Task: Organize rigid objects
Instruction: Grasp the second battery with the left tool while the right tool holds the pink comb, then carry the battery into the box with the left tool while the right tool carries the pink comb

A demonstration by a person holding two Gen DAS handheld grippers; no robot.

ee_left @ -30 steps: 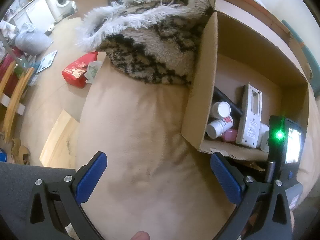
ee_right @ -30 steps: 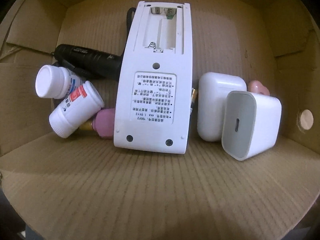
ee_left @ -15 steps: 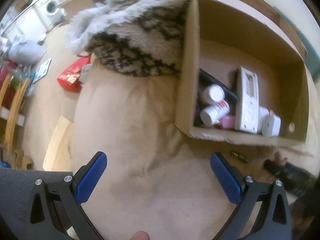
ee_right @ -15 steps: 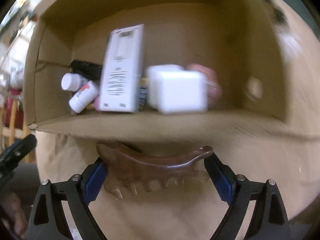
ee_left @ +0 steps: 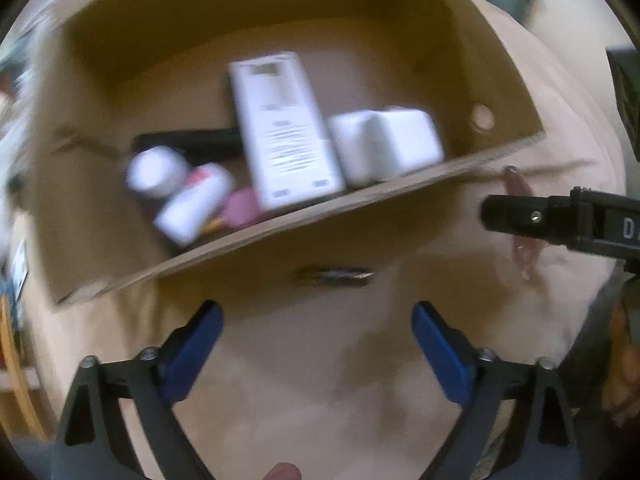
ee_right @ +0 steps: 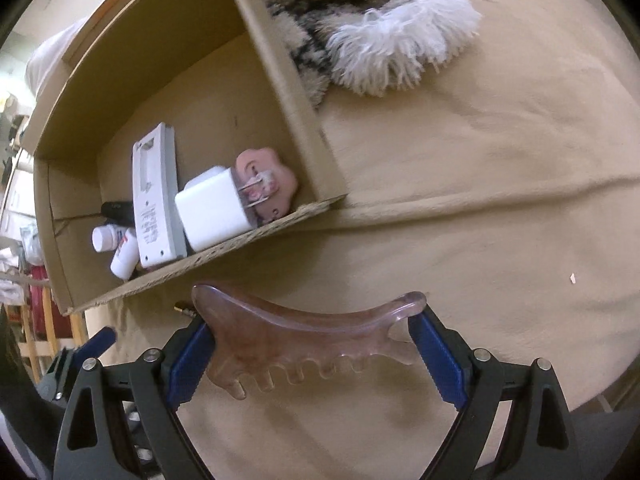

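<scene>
Translucent brown resin: the comb (ee_right: pixel 308 344), fish-shaped with short blunt teeth along its lower edge, spans the right tongs (ee_right: pixel 312 360) end to end, both blue pads pressing on its tips. It hangs over the tan bed cover (ee_right: pixel 460 208), just outside the near wall of the cardboard box (ee_right: pixel 208 258).

Step in hand, as judged: carrying the comb to the box. Next move calls for lifting it over the wall and letting go where floor is free, clear of the white charger (ee_right: pixel 212 212) and remote (ee_right: pixel 154 200).

Left tongs (ee_left: pixel 316 344): nothing between the pads, jaws closing, hovering above a small dark cylinder, probably a battery (ee_left: pixel 334 274), lying on the cover beside the box. View blurred; contact not established.
</scene>
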